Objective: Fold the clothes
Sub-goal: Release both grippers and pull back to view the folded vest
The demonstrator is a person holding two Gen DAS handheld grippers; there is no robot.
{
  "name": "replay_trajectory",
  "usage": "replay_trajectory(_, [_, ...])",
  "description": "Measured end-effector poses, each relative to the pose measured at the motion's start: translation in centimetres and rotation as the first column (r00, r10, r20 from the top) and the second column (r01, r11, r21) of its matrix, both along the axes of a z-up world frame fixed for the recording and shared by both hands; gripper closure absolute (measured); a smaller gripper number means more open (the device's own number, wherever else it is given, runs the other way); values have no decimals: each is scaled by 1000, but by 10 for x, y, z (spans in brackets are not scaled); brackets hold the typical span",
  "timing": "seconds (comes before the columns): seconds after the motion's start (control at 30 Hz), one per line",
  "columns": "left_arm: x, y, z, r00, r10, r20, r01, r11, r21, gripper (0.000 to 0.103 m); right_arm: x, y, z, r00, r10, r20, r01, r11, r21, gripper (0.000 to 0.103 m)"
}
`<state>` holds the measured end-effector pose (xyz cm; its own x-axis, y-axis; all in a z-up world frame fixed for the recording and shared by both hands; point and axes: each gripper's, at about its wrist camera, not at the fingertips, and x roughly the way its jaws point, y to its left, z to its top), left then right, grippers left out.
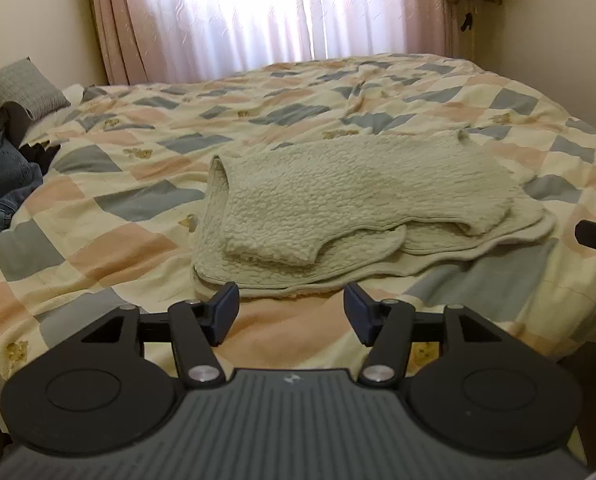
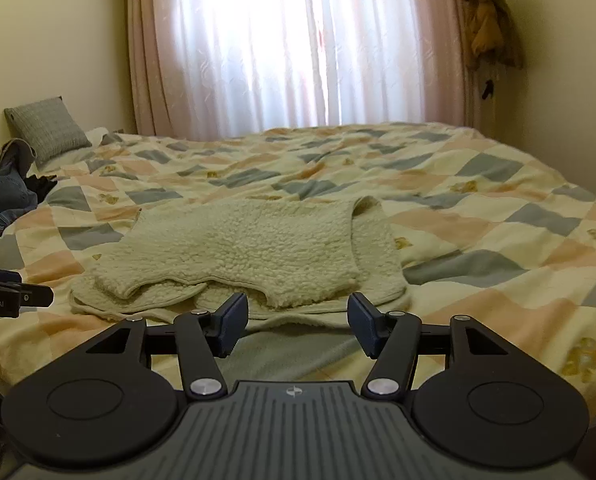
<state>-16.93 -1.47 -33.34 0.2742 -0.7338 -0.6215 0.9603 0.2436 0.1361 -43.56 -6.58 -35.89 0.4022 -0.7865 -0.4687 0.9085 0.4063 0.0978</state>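
Both tools are hovering with nothing in them: the left gripper [image 1: 290, 312] and the right gripper [image 2: 298, 322] are each standing about half open, pads bare. The cream fleece garment [image 1: 338, 196] is lying folded on the checked quilt [image 1: 110, 204], just ahead of both sets of fingers.

Blown-out window [image 1: 234, 12] backlight — dim foreground, fisheye-bent edges.
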Motion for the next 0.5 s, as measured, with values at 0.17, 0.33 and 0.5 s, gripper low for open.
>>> replay_trajectory(0.17, [-7, 12, 5, 1000, 1, -3, -1, 1000, -13, 44, -5, 16, 9, 1000, 1, -2, -1, 1000, -24, 39])
replay_trajectory(0.33, [-6, 10, 4, 1000, 11, -17, -11, 1000, -4, 41, 0, 11, 12, 1000, 21, -8, -21, 999, -24, 36])
replay_trajectory(0.5, [-2, -4, 1, 1000, 12, -17, -12, 1000, 16, 41, 10, -6, 9, 999, 30, -11, -30, 1000, -4, 36])
